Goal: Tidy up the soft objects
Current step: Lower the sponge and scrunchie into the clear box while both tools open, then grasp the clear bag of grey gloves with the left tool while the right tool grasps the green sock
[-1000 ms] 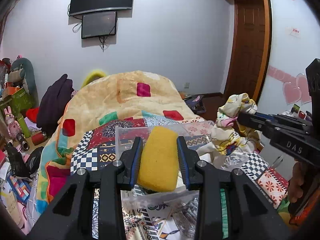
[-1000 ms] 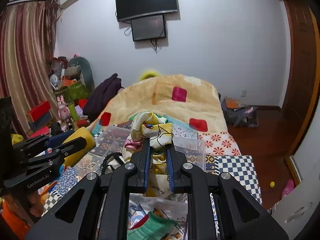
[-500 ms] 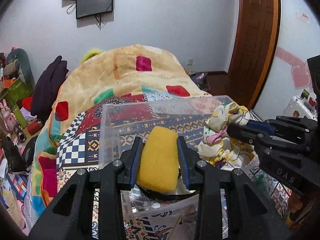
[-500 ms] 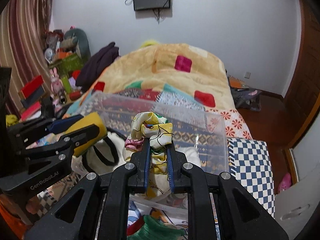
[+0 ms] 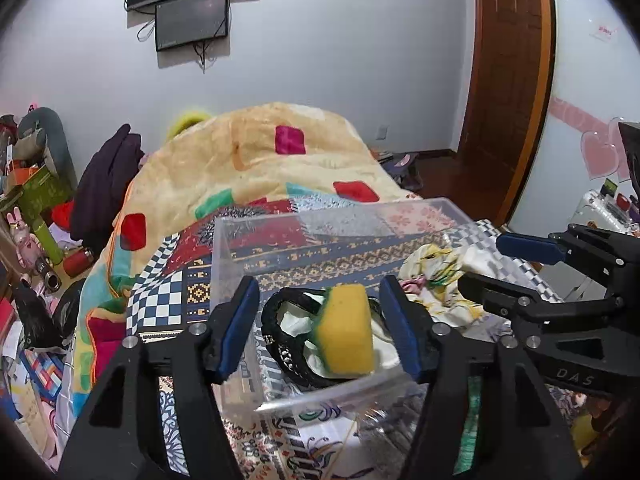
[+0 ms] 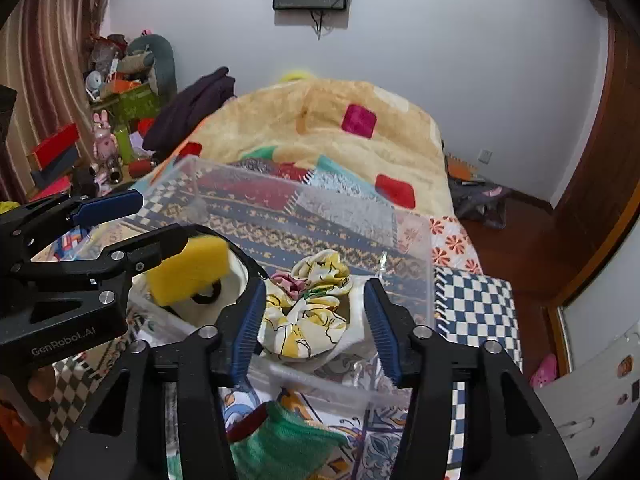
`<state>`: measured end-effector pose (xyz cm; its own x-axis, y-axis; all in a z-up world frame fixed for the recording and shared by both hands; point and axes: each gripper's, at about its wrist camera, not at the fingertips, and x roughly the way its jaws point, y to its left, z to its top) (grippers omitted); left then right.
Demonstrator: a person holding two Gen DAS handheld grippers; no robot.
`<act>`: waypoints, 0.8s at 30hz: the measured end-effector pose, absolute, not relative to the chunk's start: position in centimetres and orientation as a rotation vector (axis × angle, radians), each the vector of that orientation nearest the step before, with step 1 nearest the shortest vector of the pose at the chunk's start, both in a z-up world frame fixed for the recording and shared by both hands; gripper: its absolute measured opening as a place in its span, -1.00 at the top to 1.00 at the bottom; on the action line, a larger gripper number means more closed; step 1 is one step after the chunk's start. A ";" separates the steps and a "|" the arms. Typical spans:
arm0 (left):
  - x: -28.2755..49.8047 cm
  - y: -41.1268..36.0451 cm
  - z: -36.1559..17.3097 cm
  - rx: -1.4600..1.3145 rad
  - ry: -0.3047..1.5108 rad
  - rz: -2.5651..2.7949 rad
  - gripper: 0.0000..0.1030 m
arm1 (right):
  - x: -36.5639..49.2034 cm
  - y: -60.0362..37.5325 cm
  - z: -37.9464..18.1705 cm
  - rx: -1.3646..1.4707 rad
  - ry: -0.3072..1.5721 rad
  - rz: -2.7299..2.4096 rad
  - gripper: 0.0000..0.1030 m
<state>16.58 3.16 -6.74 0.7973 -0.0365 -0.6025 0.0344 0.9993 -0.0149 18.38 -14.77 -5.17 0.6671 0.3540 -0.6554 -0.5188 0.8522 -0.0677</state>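
Your biggest hazard is the bin [image 5: 420, 210] itself: it is a light, clear tub sitting on the soft, uneven bed [image 5: 256, 168], and both tools hang just over its near rim. Catch that rim as you pull back and you would likely tip it or drag it across the quilt, spilling what is inside.

Next, the two tools crowd each other. Your left gripper [image 5: 320, 326] and right gripper [image 6: 316, 322] work side by side over the same opening, both with fingers spread wide and holding nothing. Swing either one sideways and the black frames could knock together.

Then the sponge [image 5: 348, 330]. It sits inside the bin on top of a black-edged white item [image 5: 294, 322], tilted and between your left fingers without touching them. It looks springy; a brush from a finger [image 5: 236, 328] might flick it over the near wall.

The cloth [image 6: 306, 306] lies crumpled in the bin's right part, between your right fingers. A loose fold could snag on a pad as you lift away.

Smallest worry: a green fabric piece [image 6: 280, 436] lies outside the bin, below your right tool, and is easy to overlook.
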 end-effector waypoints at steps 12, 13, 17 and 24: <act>11.9 2.4 -3.7 -0.027 0.574 -0.086 -0.92 | 13.8 -18.1 -1.4 -0.176 0.572 0.513 -0.39; 11.6 2.4 -3.7 -0.038 0.577 -0.094 -0.92 | 13.6 -18.3 -1.4 -0.170 0.574 0.515 -0.39; 10.6 2.2 -4.3 -0.061 0.591 -0.108 -0.93 | 12.6 -18.8 -2.3 -0.162 0.587 0.517 -0.40; 9.9 0.9 -8.1 -0.010 0.677 -0.097 -0.95 | 12.7 -18.9 -7.1 -0.135 0.721 0.561 -0.40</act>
<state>9.91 0.88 -8.08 0.7751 -0.0931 -0.6249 0.0866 0.9954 -0.0409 12.74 -18.91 -7.13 0.6113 0.4392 -0.6583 -0.5297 0.8451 0.0719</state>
